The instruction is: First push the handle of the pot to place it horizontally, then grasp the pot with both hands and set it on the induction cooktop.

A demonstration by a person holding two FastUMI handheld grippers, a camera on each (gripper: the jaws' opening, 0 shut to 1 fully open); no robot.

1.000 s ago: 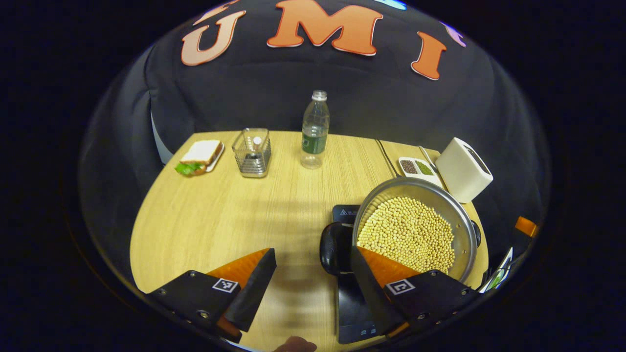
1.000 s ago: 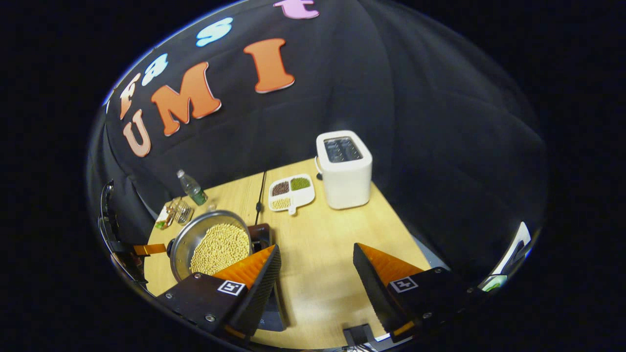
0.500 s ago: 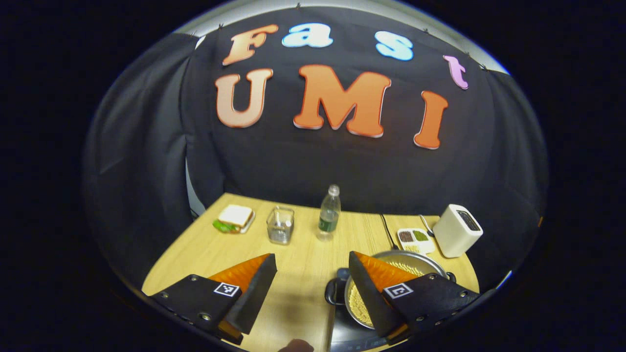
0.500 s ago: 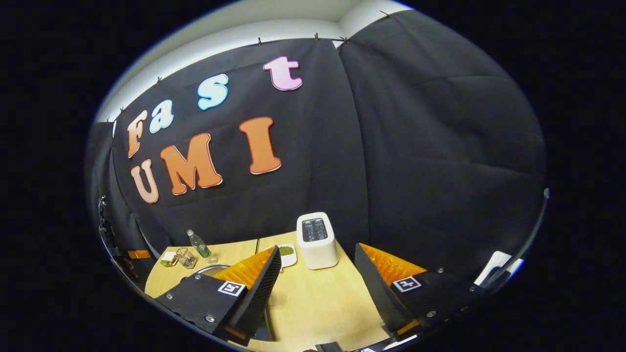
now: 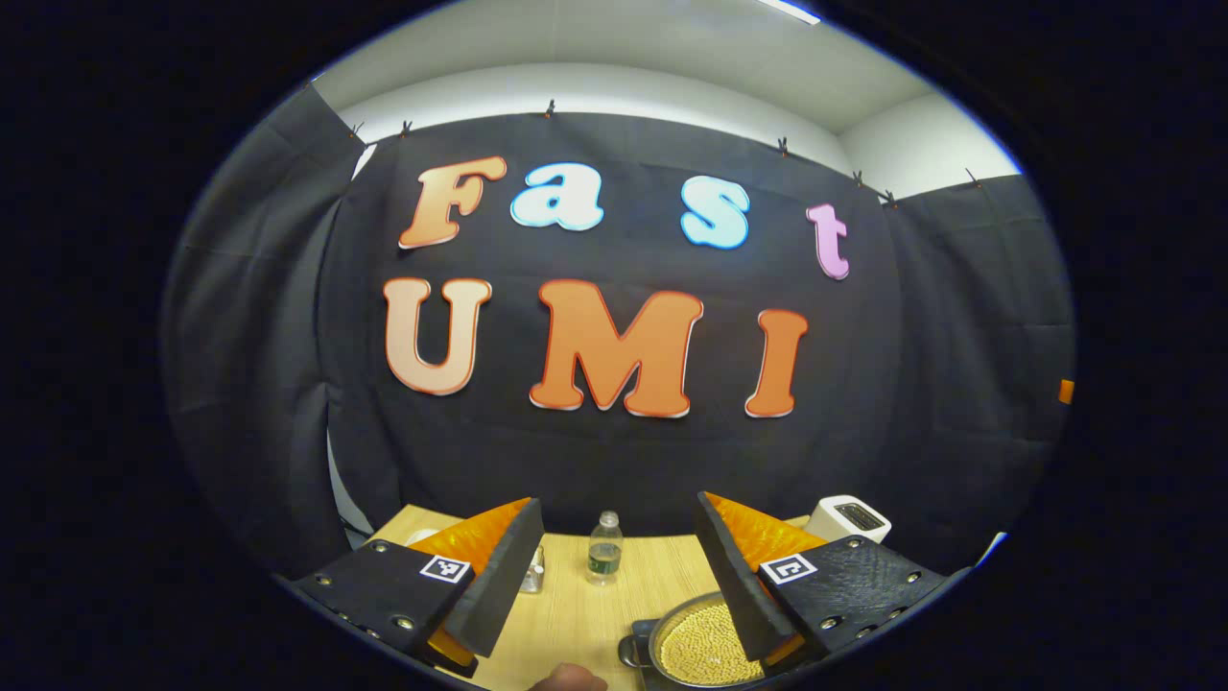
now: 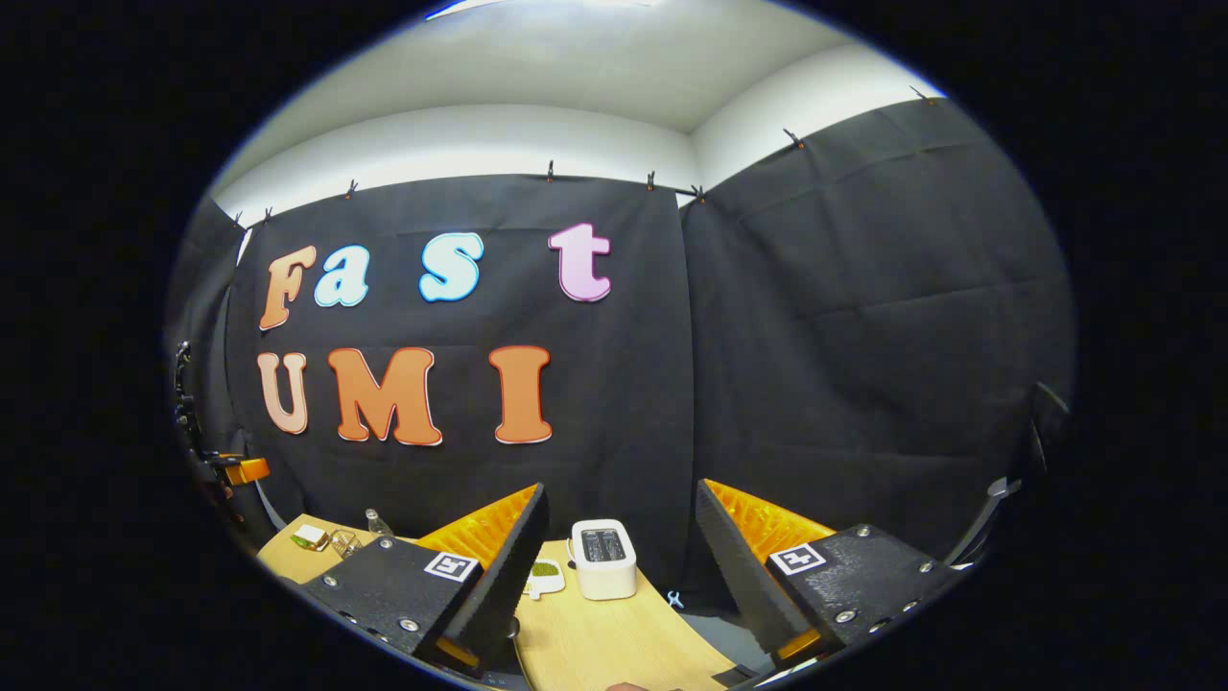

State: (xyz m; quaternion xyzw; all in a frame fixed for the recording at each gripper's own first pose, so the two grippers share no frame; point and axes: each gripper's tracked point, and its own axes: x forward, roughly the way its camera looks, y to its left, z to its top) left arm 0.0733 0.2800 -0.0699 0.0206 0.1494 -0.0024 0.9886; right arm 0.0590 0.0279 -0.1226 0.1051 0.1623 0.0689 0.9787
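Left gripper view: left gripper spread wide with nothing between its fingers; pot full of soybeans at bottom centre-right of frame, partly behind the right-hand finger, water bottle and toaster on the table beyond. Right gripper view: right gripper likewise spread and empty, toaster at lower centre between the fingers

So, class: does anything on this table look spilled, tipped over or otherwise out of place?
Nothing stands out. The pot sits level with its beans inside, the water bottle stands upright, and the toaster stands squarely on the table.
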